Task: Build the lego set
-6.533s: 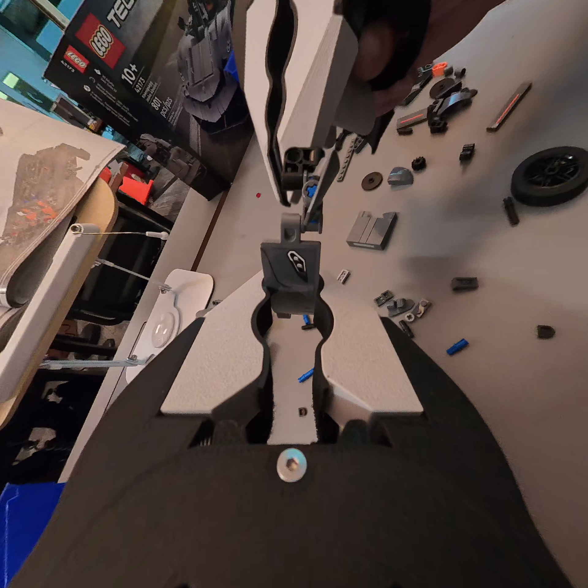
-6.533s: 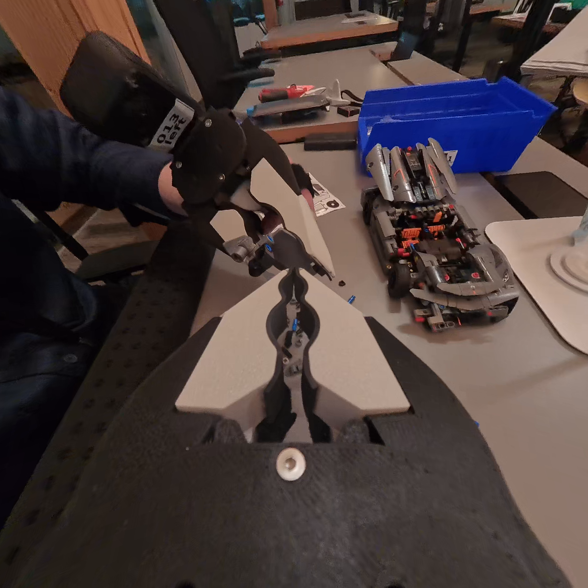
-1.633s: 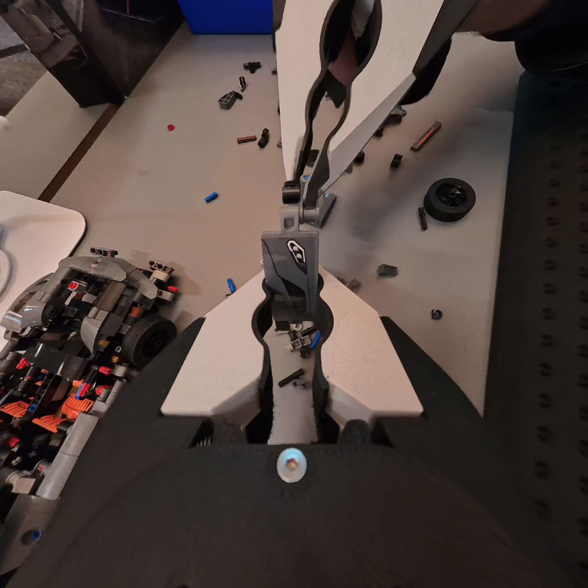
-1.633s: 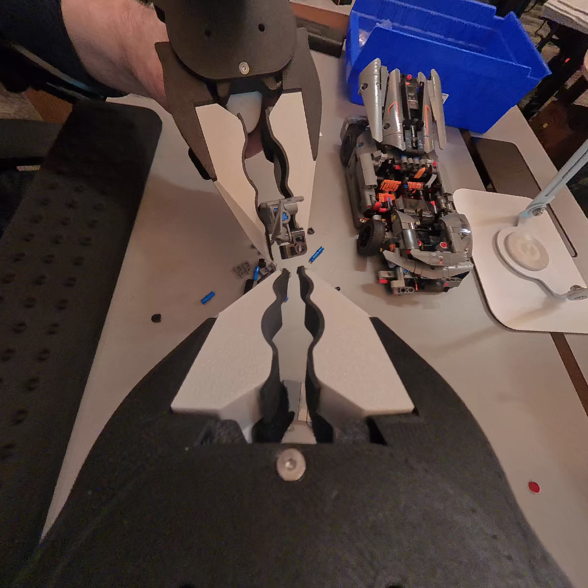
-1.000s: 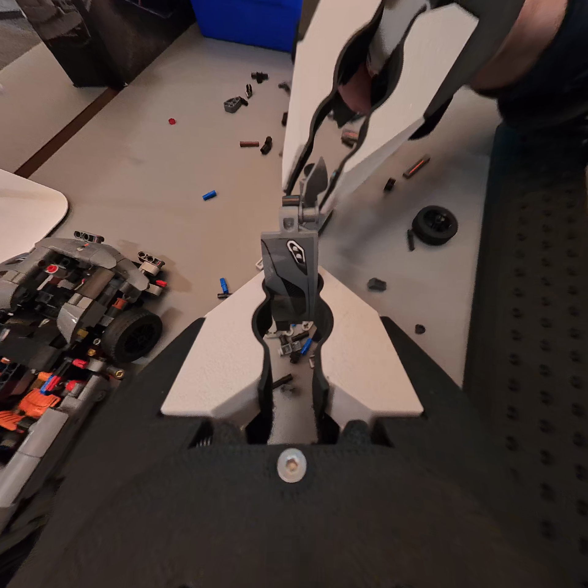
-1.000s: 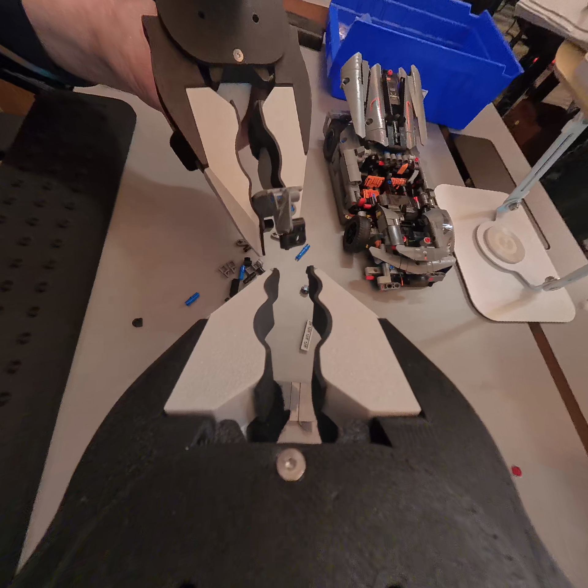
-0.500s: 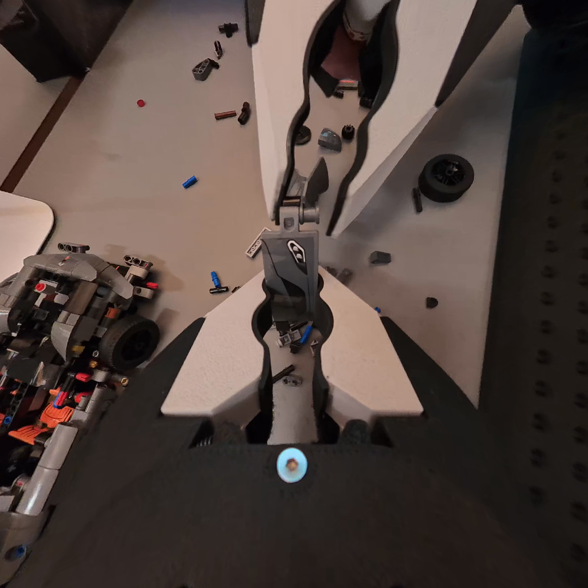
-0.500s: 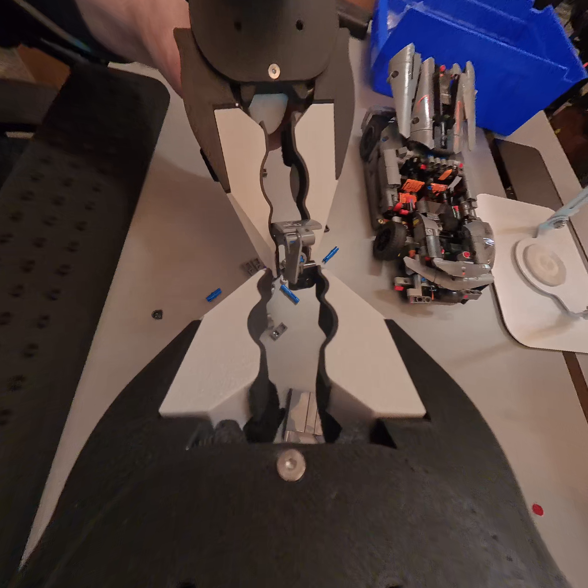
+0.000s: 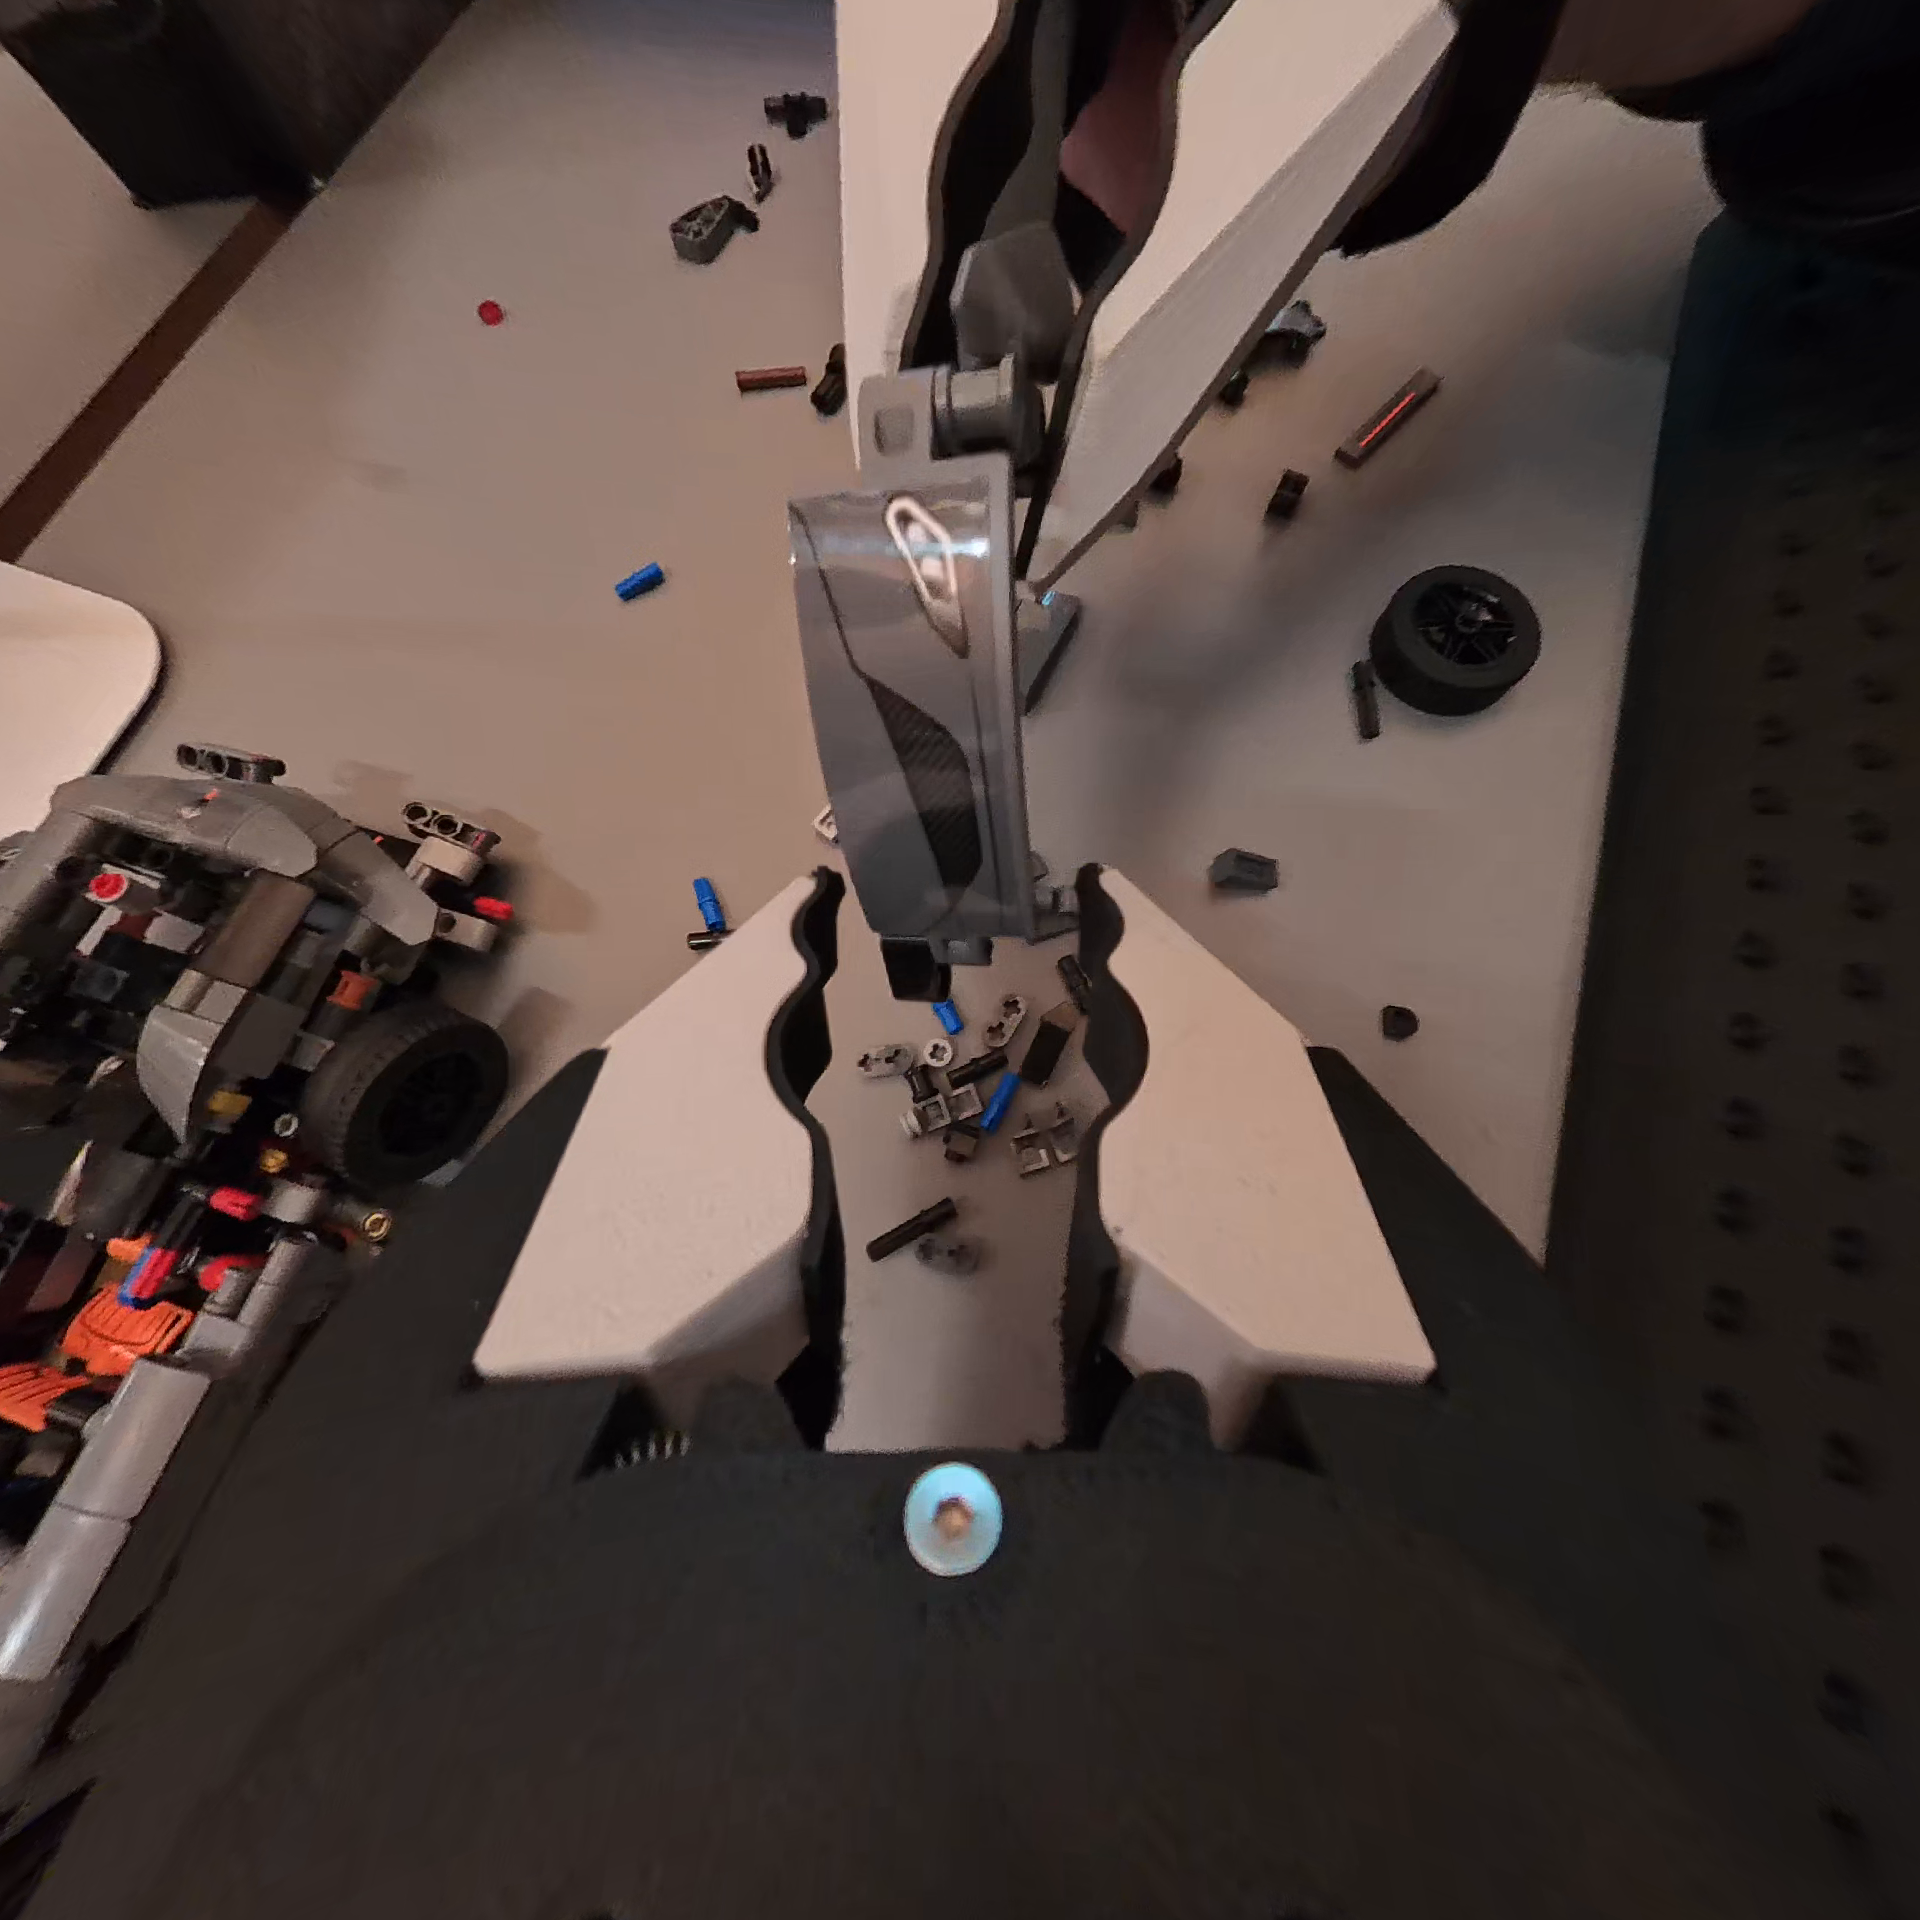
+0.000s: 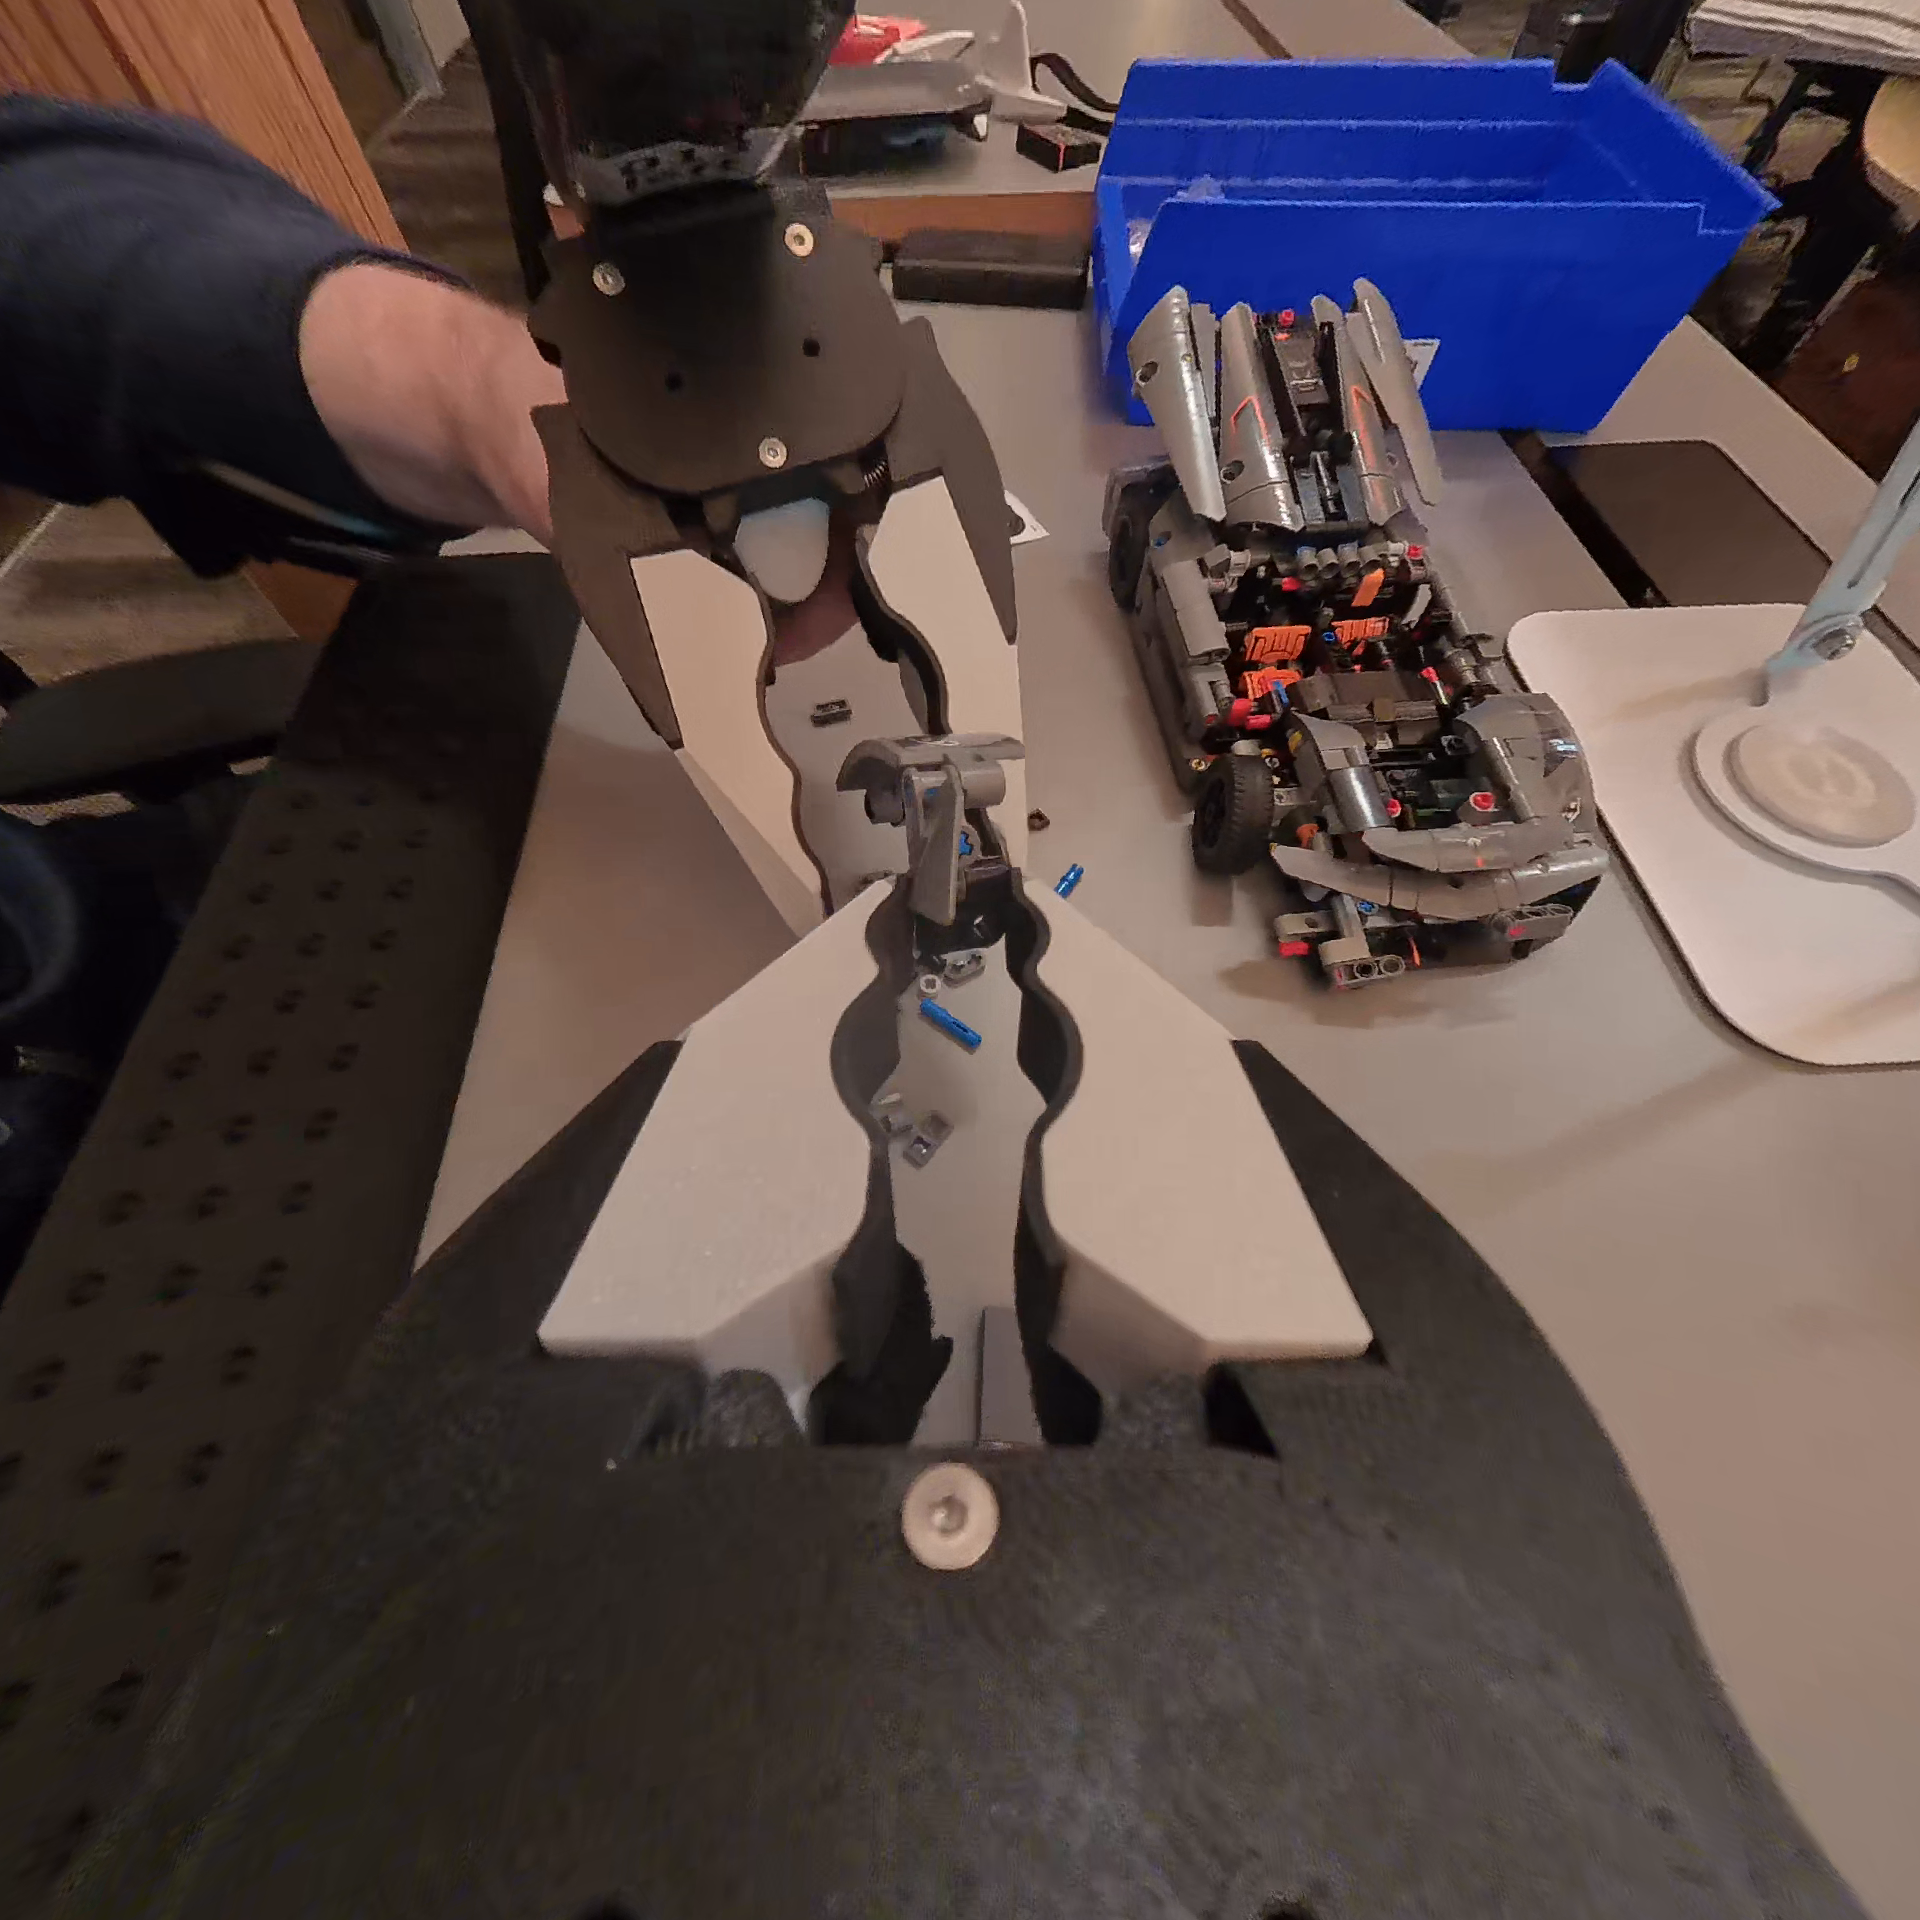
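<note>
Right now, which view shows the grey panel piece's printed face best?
The left wrist view: the grey panel piece fills the centre with its printed face toward the camera. The right wrist view shows only its back and hinge end, between both grippers' fingers.

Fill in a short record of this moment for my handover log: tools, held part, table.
left tool: open, fingers flanking the lower end of the panel sub-assembly
right tool: shut on panel sub-assembly, grey hinge end
panel sub-assembly: dark grey, above table
Lego car: part-built, near blue bin
loose wheel: on table

dark grey panel (image 9: pixel 914 717), blue bin (image 10: pixel 1423 218)
</note>
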`<action>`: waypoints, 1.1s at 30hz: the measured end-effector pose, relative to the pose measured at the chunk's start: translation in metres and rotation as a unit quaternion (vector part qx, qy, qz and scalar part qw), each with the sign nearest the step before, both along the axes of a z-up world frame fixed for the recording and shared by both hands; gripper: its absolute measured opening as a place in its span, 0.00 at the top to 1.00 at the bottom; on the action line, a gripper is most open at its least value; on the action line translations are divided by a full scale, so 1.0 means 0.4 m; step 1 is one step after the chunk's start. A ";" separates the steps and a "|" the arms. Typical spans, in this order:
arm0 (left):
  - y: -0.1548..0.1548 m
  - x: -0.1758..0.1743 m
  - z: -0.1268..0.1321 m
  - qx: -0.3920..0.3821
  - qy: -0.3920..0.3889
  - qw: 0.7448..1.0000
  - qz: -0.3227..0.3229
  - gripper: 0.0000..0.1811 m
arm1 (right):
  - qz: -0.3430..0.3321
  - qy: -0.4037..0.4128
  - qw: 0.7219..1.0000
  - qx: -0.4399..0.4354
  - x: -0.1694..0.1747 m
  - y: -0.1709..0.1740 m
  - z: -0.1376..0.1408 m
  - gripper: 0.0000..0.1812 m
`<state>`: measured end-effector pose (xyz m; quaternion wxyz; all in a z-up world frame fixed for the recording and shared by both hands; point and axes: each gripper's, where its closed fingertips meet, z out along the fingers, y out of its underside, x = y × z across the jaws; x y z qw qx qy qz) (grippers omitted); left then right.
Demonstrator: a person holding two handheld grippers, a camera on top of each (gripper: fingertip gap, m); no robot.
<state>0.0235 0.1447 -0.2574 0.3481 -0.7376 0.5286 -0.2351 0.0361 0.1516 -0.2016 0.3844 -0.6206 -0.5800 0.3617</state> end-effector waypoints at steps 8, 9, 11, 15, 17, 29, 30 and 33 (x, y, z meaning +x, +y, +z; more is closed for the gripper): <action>-0.018 -0.014 0.001 0.010 0.019 0.999 -0.027 0.89 | 0.017 -0.032 0.999 0.020 -0.008 -0.020 -0.033 0.92; -0.018 -0.016 0.000 0.008 0.021 0.999 -0.028 0.89 | 0.017 -0.035 0.999 0.020 -0.009 -0.021 -0.036 0.92; -0.016 -0.022 -0.004 0.009 0.028 0.999 -0.027 0.89 | 0.014 -0.044 0.999 0.023 -0.009 -0.018 -0.045 0.92; -0.008 -0.036 -0.020 0.023 0.055 0.998 -0.023 0.89 | 0.006 -0.056 0.998 0.029 -0.004 -0.008 -0.053 0.89; 0.003 -0.045 -0.020 0.039 0.068 0.997 -0.016 0.89 | 0.000 -0.062 0.998 0.033 -0.001 -0.002 -0.057 0.88; 0.083 -0.114 -0.016 0.184 0.164 0.969 0.016 0.88 | -0.017 -0.100 0.993 0.059 0.012 0.019 -0.083 0.89; 0.088 -0.117 -0.006 0.204 0.166 0.965 0.017 0.89 | -0.019 -0.099 0.993 0.057 0.012 0.021 -0.082 0.89; 0.107 -0.127 0.024 0.269 0.182 0.946 0.020 0.89 | -0.024 -0.094 0.994 0.059 0.013 0.025 -0.075 0.88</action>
